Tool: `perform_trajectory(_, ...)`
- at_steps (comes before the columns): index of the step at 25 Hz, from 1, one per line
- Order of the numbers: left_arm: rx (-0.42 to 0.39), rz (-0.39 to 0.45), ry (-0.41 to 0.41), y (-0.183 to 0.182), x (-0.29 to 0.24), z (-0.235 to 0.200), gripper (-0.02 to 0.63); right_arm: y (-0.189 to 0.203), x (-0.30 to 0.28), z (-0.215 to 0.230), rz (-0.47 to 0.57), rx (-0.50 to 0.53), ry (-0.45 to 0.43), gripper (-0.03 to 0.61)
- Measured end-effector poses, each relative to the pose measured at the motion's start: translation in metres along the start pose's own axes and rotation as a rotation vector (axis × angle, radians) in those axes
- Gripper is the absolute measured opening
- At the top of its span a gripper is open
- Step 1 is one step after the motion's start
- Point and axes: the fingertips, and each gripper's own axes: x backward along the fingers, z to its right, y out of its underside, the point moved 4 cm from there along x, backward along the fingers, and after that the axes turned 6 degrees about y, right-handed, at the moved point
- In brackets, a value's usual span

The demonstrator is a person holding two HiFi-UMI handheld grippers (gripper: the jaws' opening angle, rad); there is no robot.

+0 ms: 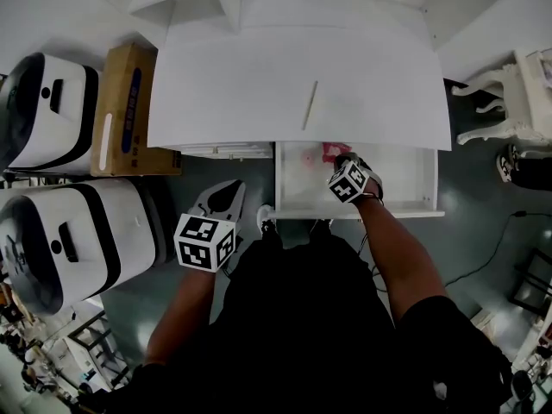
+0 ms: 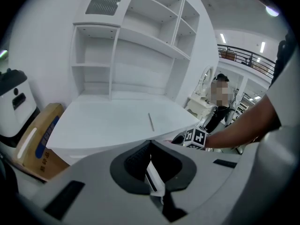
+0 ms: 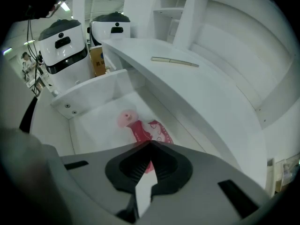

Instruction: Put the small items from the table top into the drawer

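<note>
In the head view, you are holding the right gripper [image 1: 343, 160] down inside the open drawer [image 1: 405, 198]. A pink thing [image 1: 331, 152] is lying on the drawer floor right at its tips. You are holding the left gripper [image 1: 226, 193] low, to the left of the drawer and well away from it. One thin stick [image 1: 310, 105] is still lying on the white table [image 1: 224, 84]. It looks like the only small item left up there.

In the left gripper view, the jaws are pressed together with nothing between them. They are pointing at the table edge, with the stick [image 2: 151, 122] well beyond.

In the right gripper view, the jaws are closed tight. They seem to be pinching the near end of the pink thing [image 3: 140, 128], which is resting on the drawer floor.

So you are putting the pink thing away. Next you will probably need to let it go, lift out, and reach for the stick. It is thin and flat, so it may be hard to pinch.

The table top is smooth and white, with empty shelves [image 2: 140, 46] behind it. A cardboard box [image 1: 125, 110] and two white machines [image 1: 47, 110] are standing on the left. A person [image 2: 218, 104] is standing far off in the room.
</note>
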Motion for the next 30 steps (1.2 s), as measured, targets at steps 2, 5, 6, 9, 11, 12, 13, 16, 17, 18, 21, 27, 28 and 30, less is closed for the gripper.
perform_trajectory(2, 0.006, 0.001, -0.007, 0.001, 0.001, 0.000, 0.011, 0.003, -0.005, -0.006, -0.010, 0.009, -0.026, 0.029)
perform_trajectory(5, 0.015, 0.003, -0.015, 0.003, 0.003, -0.001, 0.011, 0.007, -0.008, -0.015, -0.028, 0.017, -0.063, 0.029)
perform_trajectory(6, 0.016, 0.003, -0.016, 0.003, 0.004, -0.001, 0.011, 0.009, -0.010, -0.018, -0.035, 0.019, -0.071, 0.029)
perform_trajectory(9, 0.018, 0.008, -0.019, 0.004, 0.007, -0.003, 0.011, 0.011, -0.013, -0.025, -0.056, 0.000, -0.106, 0.032)
perform_trajectory(11, 0.017, 0.012, -0.018, 0.004, 0.009, -0.004, 0.011, 0.010, -0.012, -0.027, -0.060, -0.021, -0.129, 0.035)
perform_trajectory(12, 0.015, 0.014, -0.016, 0.004, 0.009, -0.005, 0.011, 0.009, -0.012, -0.027, -0.060, -0.028, -0.136, 0.046)
perform_trajectory(13, 0.012, 0.017, -0.013, 0.003, 0.009, -0.005, 0.011, 0.008, -0.011, -0.027, -0.060, -0.035, -0.140, 0.075)
perform_trajectory(16, -0.001, 0.026, 0.002, -0.001, 0.009, -0.006, 0.011, 0.003, -0.005, -0.025, -0.060, -0.051, -0.133, 0.095)
perform_trajectory(17, -0.006, 0.029, 0.009, -0.002, 0.009, -0.006, 0.011, 0.001, -0.002, -0.024, -0.056, -0.056, -0.125, 0.095)
perform_trajectory(18, -0.012, 0.033, 0.016, -0.004, 0.008, -0.005, 0.011, -0.001, 0.001, -0.022, -0.050, -0.062, -0.116, 0.095)
perform_trajectory(21, -0.031, 0.042, 0.041, -0.008, 0.006, -0.003, 0.011, -0.006, 0.014, -0.018, -0.023, -0.095, -0.086, 0.095)
perform_trajectory(27, -0.068, 0.055, 0.093, -0.015, 0.001, 0.004, 0.011, -0.020, 0.055, -0.007, 0.071, -0.218, -0.042, 0.095)
perform_trajectory(28, -0.074, 0.056, 0.100, -0.016, 0.001, 0.005, 0.011, -0.024, 0.065, -0.006, 0.094, -0.249, -0.038, 0.095)
perform_trajectory(30, -0.083, 0.057, 0.110, -0.018, 0.001, 0.004, 0.011, -0.032, 0.086, -0.005, 0.151, -0.331, -0.035, 0.095)
